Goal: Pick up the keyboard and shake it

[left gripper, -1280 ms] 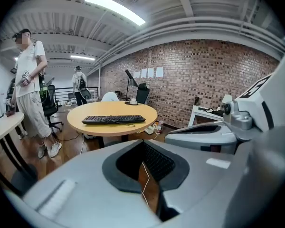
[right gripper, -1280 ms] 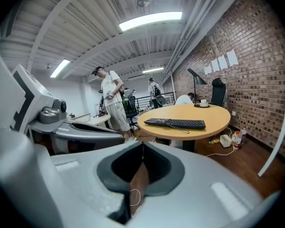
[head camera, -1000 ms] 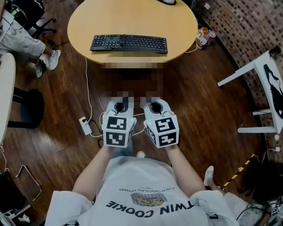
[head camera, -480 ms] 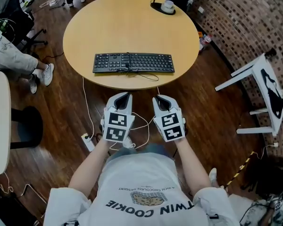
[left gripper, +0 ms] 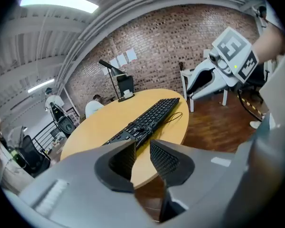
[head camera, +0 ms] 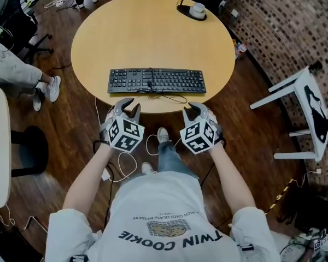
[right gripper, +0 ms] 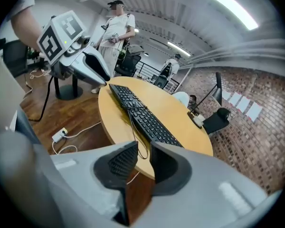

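Note:
A black keyboard (head camera: 156,81) lies flat near the front edge of the round wooden table (head camera: 153,26), with its cable bundled at the middle of its near side. My left gripper (head camera: 128,107) hovers just short of the table edge, below the keyboard's left half. My right gripper (head camera: 195,110) hovers likewise below its right half. Both sets of jaws are opening, with a narrow gap and nothing between them. In the left gripper view the keyboard (left gripper: 147,120) lies beyond my left gripper (left gripper: 142,146). The right gripper view shows the keyboard (right gripper: 142,115) past my right gripper (right gripper: 143,151).
A small white cup on a black base (head camera: 195,10) sits at the table's far edge. A white stand (head camera: 311,108) is at the right by the brick wall. A seated person's legs (head camera: 22,75) are at the left. Cables and a power strip (head camera: 106,174) lie on the floor.
Both grippers have moved forward to the table's near edge and spread apart. Their jaws, shut before, now stand slightly parted.

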{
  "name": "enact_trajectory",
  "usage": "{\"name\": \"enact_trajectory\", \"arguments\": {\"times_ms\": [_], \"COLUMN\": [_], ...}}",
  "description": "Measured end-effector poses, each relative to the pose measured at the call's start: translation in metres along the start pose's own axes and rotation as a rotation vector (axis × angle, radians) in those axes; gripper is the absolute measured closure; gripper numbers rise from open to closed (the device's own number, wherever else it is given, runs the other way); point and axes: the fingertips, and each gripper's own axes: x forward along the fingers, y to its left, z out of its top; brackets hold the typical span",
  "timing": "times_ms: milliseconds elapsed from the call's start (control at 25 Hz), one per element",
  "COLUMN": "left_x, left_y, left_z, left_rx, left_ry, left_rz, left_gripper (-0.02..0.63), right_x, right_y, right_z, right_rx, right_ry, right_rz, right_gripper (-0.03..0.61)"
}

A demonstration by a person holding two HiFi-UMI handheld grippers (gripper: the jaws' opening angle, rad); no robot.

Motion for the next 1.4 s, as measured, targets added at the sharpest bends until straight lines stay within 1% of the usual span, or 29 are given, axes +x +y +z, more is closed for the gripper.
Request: {"name": "enact_trajectory", "arguments": {"times_ms": [120, 280, 440, 520, 640, 760, 840, 960, 1000, 1080, 1160, 1200, 1280, 1400], "left_x": [0.022, 0.052, 0.075, 0.083, 0.094, 0.102, 0.105, 0.108, 0.108, 0.109, 0.110, 0.111, 0.111, 0.108], "left_y": [0.016, 0.030, 0.032, 0.034, 0.039, 0.043, 0.047, 0.049, 0.048, 0.045, 0.043, 0.042, 0.041, 0.038], "left_z": [-0.012, -0.023, -0.037, -0.041, -0.047, -0.057, -0.057, -0.055, -0.055, -0.054, -0.056, -0.056, -0.056, -0.056], "left_rx": [0.107, 0.268, 0.372, 0.415, 0.487, 0.562, 0.593, 0.633, 0.655, 0.716, 0.766, 0.771, 0.767, 0.766], "left_ry": [0.057, 0.131, 0.201, 0.225, 0.277, 0.342, 0.353, 0.352, 0.350, 0.352, 0.357, 0.359, 0.362, 0.366], "left_rz": [-0.002, -0.001, -0.030, -0.029, -0.001, 0.039, 0.063, 0.077, 0.078, 0.085, 0.099, 0.100, 0.087, 0.065], "left_gripper": [0.477, 0.459, 0.434, 0.429, 0.408, 0.387, 0.387, 0.391, 0.405, 0.473, 0.489, 0.485, 0.482, 0.482], "right_x": [0.028, 0.064, 0.091, 0.101, 0.111, 0.115, 0.118, 0.123, 0.123, 0.124, 0.125, 0.125, 0.125, 0.124], "right_y": [-0.012, -0.025, -0.034, -0.037, -0.039, -0.037, -0.036, -0.036, -0.038, -0.038, -0.034, -0.032, -0.030, -0.032], "right_z": [-0.009, -0.023, -0.035, -0.038, -0.042, -0.039, -0.034, -0.028, -0.026, -0.022, -0.022, -0.023, -0.023, -0.024], "right_rx": [-0.129, -0.287, -0.389, -0.442, -0.493, -0.528, -0.547, -0.571, -0.585, -0.632, -0.700, -0.733, -0.769, -0.785], "right_ry": [0.038, 0.081, 0.115, 0.130, 0.146, 0.136, 0.132, 0.134, 0.138, 0.153, 0.175, 0.186, 0.203, 0.224], "right_rz": [-0.004, 0.002, 0.019, 0.027, 0.034, 0.012, -0.013, -0.051, -0.064, -0.076, -0.088, -0.103, -0.142, -0.168], "right_gripper": [0.492, 0.472, 0.449, 0.418, 0.387, 0.362, 0.362, 0.362, 0.362, 0.367, 0.396, 0.428, 0.462, 0.468]}}
